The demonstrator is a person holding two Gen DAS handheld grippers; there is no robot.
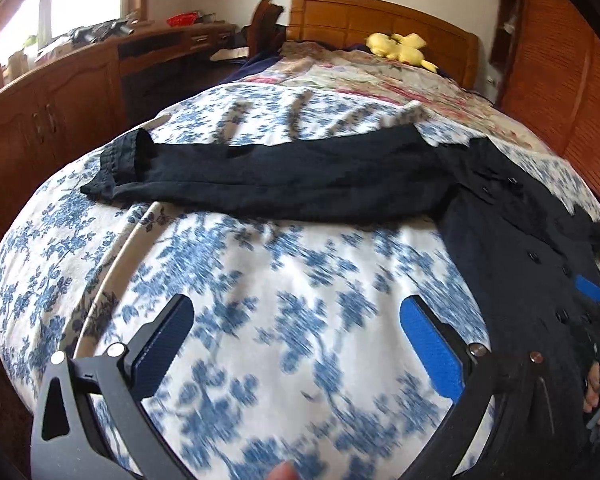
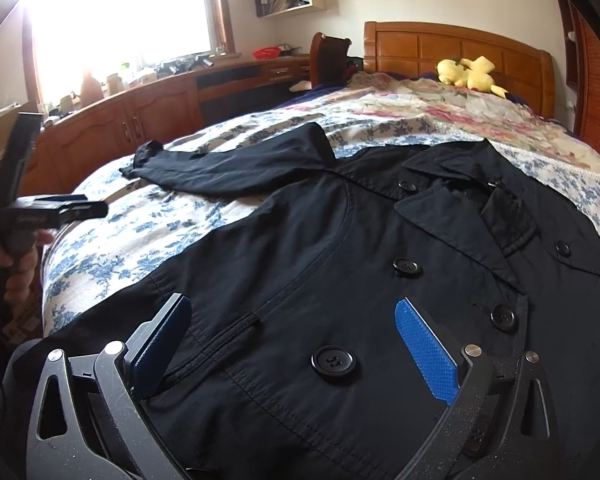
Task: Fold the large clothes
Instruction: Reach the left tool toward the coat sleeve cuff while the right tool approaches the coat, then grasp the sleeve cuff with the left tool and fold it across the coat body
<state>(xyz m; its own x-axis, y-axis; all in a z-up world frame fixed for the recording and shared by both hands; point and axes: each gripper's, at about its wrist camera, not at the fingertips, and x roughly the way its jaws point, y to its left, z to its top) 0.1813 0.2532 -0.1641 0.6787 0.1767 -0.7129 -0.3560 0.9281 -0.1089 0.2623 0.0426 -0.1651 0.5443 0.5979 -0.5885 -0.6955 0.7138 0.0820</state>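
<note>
— Black coat (image 2: 340,264): position?

— It lies front-up on my bed (image 1: 260,280), buttons (image 2: 333,363) showing, collar toward the headboard (image 2: 452,46). One sleeve (image 1: 284,176) stretches flat across the blue-flowered quilt.

— Left gripper (image 1: 296,344)?

— Fingers spread wide, nothing between them. I hold it over bare quilt, just beside the coat's edge.

— Right gripper (image 2: 292,344)?

— Also released, empty. It hangs above the coat's front panel, a button between its pads (image 2: 426,352).

— Anything else?

— Yellow plush (image 2: 470,74) near the headboard.

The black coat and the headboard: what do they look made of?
Black coat: thin woven fabric, perhaps cotton or a blend, matte, with fine creases, visible stitching and glossy dark buttons. Headboard: wood or veneer, orange-brown, panelled, with a semi-gloss sheen.
</note>
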